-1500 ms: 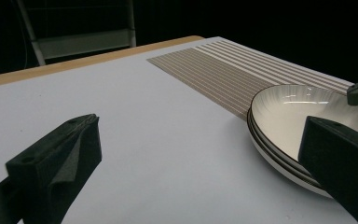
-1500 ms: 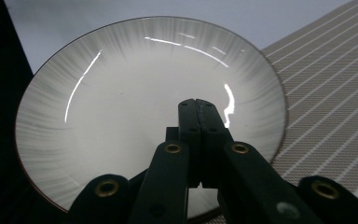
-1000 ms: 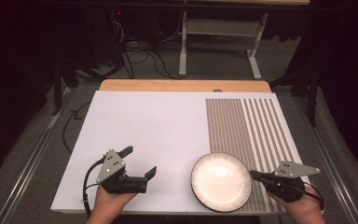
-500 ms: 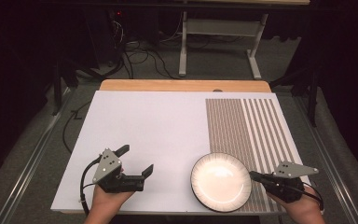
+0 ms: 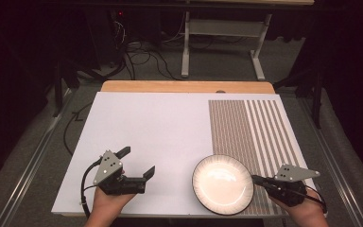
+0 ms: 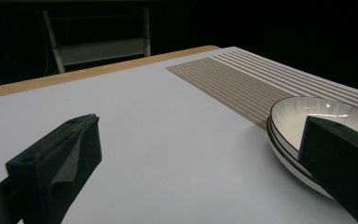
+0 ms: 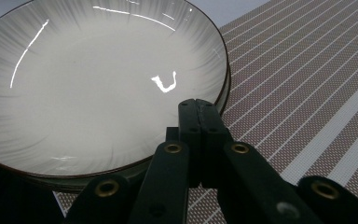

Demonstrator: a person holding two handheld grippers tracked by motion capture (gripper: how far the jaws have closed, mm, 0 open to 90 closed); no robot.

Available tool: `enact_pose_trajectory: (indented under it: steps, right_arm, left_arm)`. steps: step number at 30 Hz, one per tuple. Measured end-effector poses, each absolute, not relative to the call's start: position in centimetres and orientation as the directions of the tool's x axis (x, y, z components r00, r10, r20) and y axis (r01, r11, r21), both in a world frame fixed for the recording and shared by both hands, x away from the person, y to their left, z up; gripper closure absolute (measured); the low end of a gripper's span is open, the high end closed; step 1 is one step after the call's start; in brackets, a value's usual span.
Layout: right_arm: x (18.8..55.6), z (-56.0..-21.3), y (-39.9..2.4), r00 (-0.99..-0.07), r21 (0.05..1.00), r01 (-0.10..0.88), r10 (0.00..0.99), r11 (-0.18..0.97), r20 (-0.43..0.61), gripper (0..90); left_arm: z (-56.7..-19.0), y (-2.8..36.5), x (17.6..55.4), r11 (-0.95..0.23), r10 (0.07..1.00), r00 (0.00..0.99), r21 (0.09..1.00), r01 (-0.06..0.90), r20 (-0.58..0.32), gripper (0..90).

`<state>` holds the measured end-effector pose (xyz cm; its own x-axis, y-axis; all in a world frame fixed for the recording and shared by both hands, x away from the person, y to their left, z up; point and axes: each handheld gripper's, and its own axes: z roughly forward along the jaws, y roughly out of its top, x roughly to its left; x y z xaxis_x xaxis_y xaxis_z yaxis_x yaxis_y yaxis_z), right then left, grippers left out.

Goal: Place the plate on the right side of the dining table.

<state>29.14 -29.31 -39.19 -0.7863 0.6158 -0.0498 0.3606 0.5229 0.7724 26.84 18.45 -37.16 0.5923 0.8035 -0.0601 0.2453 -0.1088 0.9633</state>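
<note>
Tabletop (image 5: 151, 127): white sheet laid over a wooden board, the wood showing as a strip along the far edge. Dark floor with cables and a metal frame lies beyond it.

Striped mat (image 5: 248, 127): brown with pale lines, occupying the right part of the tabletop and running from the far edge to the near one.

Plate (image 5: 223, 183): round, white, glossy, with a dark rim and fine grey streaks radiating toward the edge. It sits at the near right of the tabletop, its left part on the white sheet and its right part overlapping the mat. In the left gripper view a second rim line shows under the first; whether that is a second plate I cannot tell.

Left tongs (image 5: 137, 163): held in the person's left hand (image 5: 105, 202) at the near left of the tabletop, pointing toward the right and well apart from the plate. The two black jaws stand wide apart with nothing between them. A black cable loops from the back.

Right tongs (image 5: 254, 178): held in the person's right hand (image 5: 302, 210) at the near right corner, over the mat, pointing left. The jaws are pressed together and their tips are at the plate's right rim. Whether the rim is pinched between them I cannot tell. A grey three-cornered plate sits on top.
</note>
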Motion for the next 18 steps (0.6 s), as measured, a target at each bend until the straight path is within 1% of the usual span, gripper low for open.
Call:
enact_pose_trajectory:
  steps: [14, 18]
  right_arm:
    - [29.1, -39.7, -27.5, -0.819, 0.751, 0.350, 0.572, 0.560, -0.044, 90.0]
    - [29.1, -39.8, -27.6, -0.818, 0.755, 0.358, 0.574, 0.550, -0.030, 90.0]
  left_arm:
    - [-37.1, 18.7, 26.9, -0.099, 0.806, 0.587, 0.964, 0.248, -0.069, 0.0]
    - [-37.2, 18.6, 26.9, -0.101, 0.805, 0.589, 0.963, 0.250, -0.069, 0.0]
